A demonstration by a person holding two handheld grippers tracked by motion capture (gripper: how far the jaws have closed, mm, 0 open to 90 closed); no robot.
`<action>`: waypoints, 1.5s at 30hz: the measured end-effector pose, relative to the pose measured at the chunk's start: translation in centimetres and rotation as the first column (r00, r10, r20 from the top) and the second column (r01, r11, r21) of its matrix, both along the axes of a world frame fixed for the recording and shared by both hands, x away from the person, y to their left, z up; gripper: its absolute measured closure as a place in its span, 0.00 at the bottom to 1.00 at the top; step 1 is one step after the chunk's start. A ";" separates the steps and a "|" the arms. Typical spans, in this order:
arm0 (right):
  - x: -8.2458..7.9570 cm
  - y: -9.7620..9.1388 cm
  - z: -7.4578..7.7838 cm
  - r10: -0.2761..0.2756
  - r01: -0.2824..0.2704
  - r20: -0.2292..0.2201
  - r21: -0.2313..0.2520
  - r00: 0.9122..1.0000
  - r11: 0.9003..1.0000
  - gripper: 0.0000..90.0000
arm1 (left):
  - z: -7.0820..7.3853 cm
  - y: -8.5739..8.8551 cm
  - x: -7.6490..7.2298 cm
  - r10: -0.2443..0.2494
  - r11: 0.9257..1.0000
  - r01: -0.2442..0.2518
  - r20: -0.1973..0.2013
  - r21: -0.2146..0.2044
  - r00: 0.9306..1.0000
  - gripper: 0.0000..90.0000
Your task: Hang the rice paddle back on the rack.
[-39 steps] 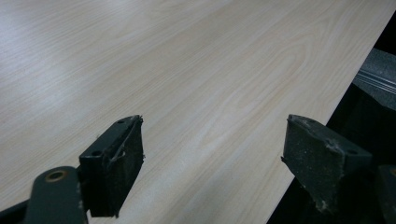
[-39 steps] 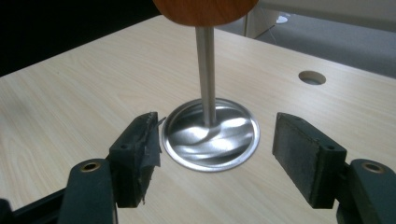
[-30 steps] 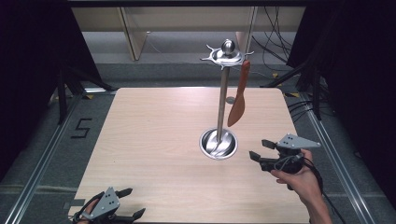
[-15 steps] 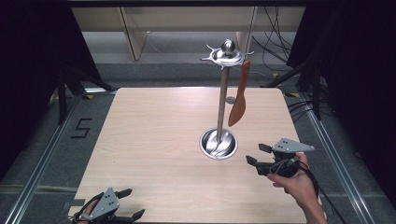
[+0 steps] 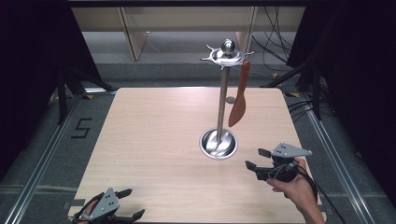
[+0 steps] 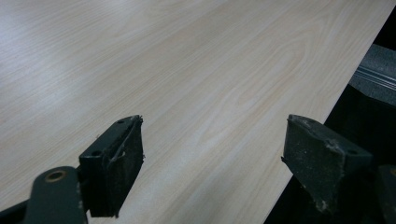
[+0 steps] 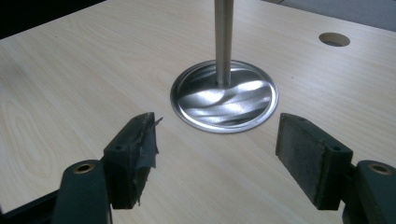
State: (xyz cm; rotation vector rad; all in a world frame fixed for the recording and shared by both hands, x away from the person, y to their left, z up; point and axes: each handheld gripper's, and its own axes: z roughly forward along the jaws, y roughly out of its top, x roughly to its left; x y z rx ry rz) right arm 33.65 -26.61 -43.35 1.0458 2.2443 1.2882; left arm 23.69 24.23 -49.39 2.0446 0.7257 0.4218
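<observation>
Left gripper [image 5: 125, 204] is resting at the near left corner of the table [image 5: 154, 140], well apart from the utensil stand [image 5: 222, 100], its jaws standing wide with only bare wood between them

Utensil stand is sitting right of the table's centre: one round steel base [image 7: 224, 95], one upright pole [image 7: 223, 37], one hooked crown with a ball on top [image 5: 227, 52]

One orange spatula [image 5: 238, 100] is hanging from a hook on the crown's right side, blade down, just beside the pole and clear of the base; no other utensil is hanging there

One small round hole [image 7: 334, 39] is showing in the tabletop beyond the base

Right gripper [image 5: 254, 158] is hovering just right of and nearer than the base, apart from it, pointing toward it; its jaws have just been opening and are standing wide, nothing between the pads [image 7: 135, 156]

Judgement: the hanging looks done, spatula on its hook and both grippers empty; what seems left is only drawing the right hand [image 5: 294, 186] clear. Count: two grippers, one stand, one spatula
</observation>
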 end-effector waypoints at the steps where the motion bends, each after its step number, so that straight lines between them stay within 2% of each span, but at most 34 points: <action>1: -0.2 0.1 -0.1 -0.009 0.009 -0.021 0.022 1.000 1.000 0.33 | 0.1 0.1 0.0 -0.005 1.000 0.005 -0.009 0.006 1.000 0.22; 3: 0.0 -0.1 -0.2 0.000 0.000 0.005 -0.013 1.000 1.000 0.33 | 0.1 0.1 0.0 -0.003 1.000 0.003 -0.009 0.006 1.000 0.22; 4: -0.2 0.1 -0.4 -0.008 0.009 -0.025 0.015 1.000 1.000 0.33 | -0.1 -0.1 -0.1 0.020 1.000 -0.020 -0.004 -0.015 1.000 0.22; 5: -0.1 0.0 -0.5 0.000 0.001 -0.013 0.019 1.000 1.000 0.33 | -0.1 0.0 0.0 0.006 1.000 -0.005 0.009 -0.012 1.000 0.22; 6: -0.2 0.0 -0.6 -0.009 0.009 -0.015 0.004 1.000 1.000 0.33 | -0.1 -0.1 -0.1 0.019 1.000 -0.020 -0.012 -0.021 1.000 0.22; 7: -0.4 0.0 -0.6 -0.015 0.015 -0.032 0.013 0.999 1.000 0.33 | 0.0 0.0 -0.2 0.015 1.000 -0.015 -0.023 -0.009 1.000 0.22; 8: -0.3 0.0 -0.7 -0.007 0.007 -0.015 0.007 1.000 1.000 0.33 | 0.0 0.0 -0.2 0.018 1.000 -0.018 -0.024 -0.010 1.000 0.22; 9: -0.4 0.1 -0.8 -0.004 0.004 -0.037 0.011 0.999 1.000 0.33 | 0.1 0.2 -0.1 0.015 1.000 -0.015 -0.021 0.019 1.000 0.22; 10: -0.4 0.1 -0.9 -0.010 0.011 -0.037 0.017 0.999 1.000 0.33 | 0.1 0.2 -0.1 0.015 1.000 -0.015 -0.020 0.017 1.000 0.22; 11: -0.4 0.1 -1.0 -0.007 0.007 -0.031 0.008 1.000 1.000 0.33 | 0.0 0.1 -0.2 0.016 1.000 -0.016 -0.022 -0.009 1.000 0.22; 12: -0.4 0.0 -1.0 0.002 -0.002 -0.027 -0.002 1.000 1.000 0.33 | 0.1 0.1 -0.2 0.012 1.000 -0.012 -0.017 -0.009 1.000 0.22; 13: -0.6 0.2 -1.1 -0.012 0.013 -0.041 0.019 0.999 1.000 0.33 | 0.1 0.1 -0.1 0.011 1.000 -0.012 -0.004 -0.001 1.000 0.22; 15: -0.6 0.1 -1.2 -0.002 0.002 -0.030 0.002 1.000 1.000 0.33 | 0.1 0.2 -0.1 0.012 1.000 -0.012 -0.005 0.006 1.000 0.22; 16: -0.5 0.0 -1.2 0.002 -0.002 -0.019 -0.009 1.000 1.000 0.32 | 0.0 0.1 -0.1 0.018 1.000 -0.018 -0.018 -0.010 1.000 0.22; 17: -0.7 0.2 -1.4 -0.012 0.012 -0.041 0.015 0.999 1.000 0.32 | 0.0 0.1 0.0 0.020 1.000 -0.020 -0.007 0.015 1.000 0.22; 18: -0.7 0.1 -1.4 -0.008 0.008 -0.038 0.006 0.999 1.000 0.32 | -0.1 -0.1 -0.1 0.025 1.000 -0.025 -0.010 -0.017 1.000 0.22; 20: -0.8 0.2 -1.7 -0.007 0.008 -0.050 0.015 0.999 1.000 0.32 | 0.0 0.0 0.0 0.002 1.000 -0.002 0.010 0.000 1.000 0.22; 22: -0.7 0.0 -1.8 0.002 -0.003 -0.030 -0.014 1.000 1.000 0.32 | 0.1 0.1 -0.1 0.011 1.000 -0.011 -0.006 0.005 1.000 0.22; 23: -0.9 0.1 -1.8 -0.011 0.011 -0.060 0.002 0.998 1.000 0.32 | -0.1 -0.1 -0.2 0.020 1.000 -0.020 -0.014 -0.023 1.000 0.22; 25: -0.9 0.1 -2.0 -0.005 0.005 -0.043 0.000 0.999 1.000 0.32 | 0.0 0.2 0.0 0.020 1.000 -0.020 0.000 0.017 1.000 0.22; 26: -0.9 0.0 -2.0 0.002 -0.002 -0.038 -0.004 0.999 1.000 0.32 | 0.0 0.2 0.0 0.021 1.000 -0.021 0.000 0.018 1.000 0.21; 27: -1.1 0.1 -2.0 -0.009 0.010 -0.067 0.011 0.998 1.000 0.32 | 0.0 0.1 -0.1 0.024 1.000 -0.024 -0.007 0.010 1.000 0.21; 28: -1.1 0.1 -2.0 -0.004 0.004 -0.052 0.000 0.999 1.000 0.31 | -0.1 -0.1 -0.1 0.024 1.000 -0.024 -0.012 -0.018 1.000 0.21; 30: -1.0 0.0 -2.1 0.002 -0.002 -0.031 -0.009 1.000 1.000 0.31 | -0.1 0.0 0.0 0.005 1.000 -0.005 0.000 -0.006 1.000 0.21; 31: -1.1 0.0 -2.1 0.002 -0.002 -0.038 -0.004 0.999 1.000 0.31 | 0.0 0.0 0.0 0.003 1.000 -0.003 -0.001 -0.001 1.000 0.21; 32: -1.1 -0.1 -2.2 0.006 -0.007 -0.041 -0.007 0.999 1.000 0.31 | 0.1 0.2 0.1 -0.008 1.000 0.008 0.005 0.025 1.000 0.21; 34: -1.3 0.1 -2.3 -0.002 0.003 -0.054 0.011 0.999 1.000 0.31 | 0.0 0.1 -0.1 0.015 1.000 -0.015 -0.011 0.014 1.000 0.20; 36: -1.4 0.1 -2.4 -0.003 0.004 -0.057 0.015 0.998 1.000 0.31 | 0.0 0.1 -0.1 0.018 1.000 -0.018 -0.020 0.010 1.000 0.19; 38: -1.4 0.0 -2.5 -0.005 0.005 -0.051 -0.003 0.999 1.000 0.31 | 0.0 0.2 0.1 0.007 1.000 -0.007 0.004 0.021 1.000 0.19; 40: -1.5 0.0 -2.6 -0.005 0.005 -0.063 -0.002 0.998 1.000 0.31 | 0.0 0.3 0.1 0.006 1.000 -0.006 0.009 0.026 1.000 0.18; 41: -1.6 0.1 -2.6 -0.006 0.006 -0.070 0.001 0.998 1.000 0.30 | 0.1 0.4 0.1 0.005 0.999 -0.005 0.010 0.043 1.000 0.18; 43: -1.4 0.0 -2.8 0.008 -0.008 -0.039 -0.006 0.999 1.000 0.30 | 0.0 0.3 0.1 0.012 0.999 -0.013 0.011 0.033 1.000 0.18; 44: -1.5 -0.1 -2.8 0.008 -0.009 -0.040 -0.009 0.999 1.000 0.30 | 0.0 0.3 0.1 0.014 0.999 -0.014 0.008 0.036 1.000 0.18; 45: -1.7 0.1 -2.8 -0.006 0.006 -0.062 0.008 0.998 1.000 0.30 | 0.0 0.3 0.2 0.010 0.999 -0.011 0.011 0.034 1.000 0.17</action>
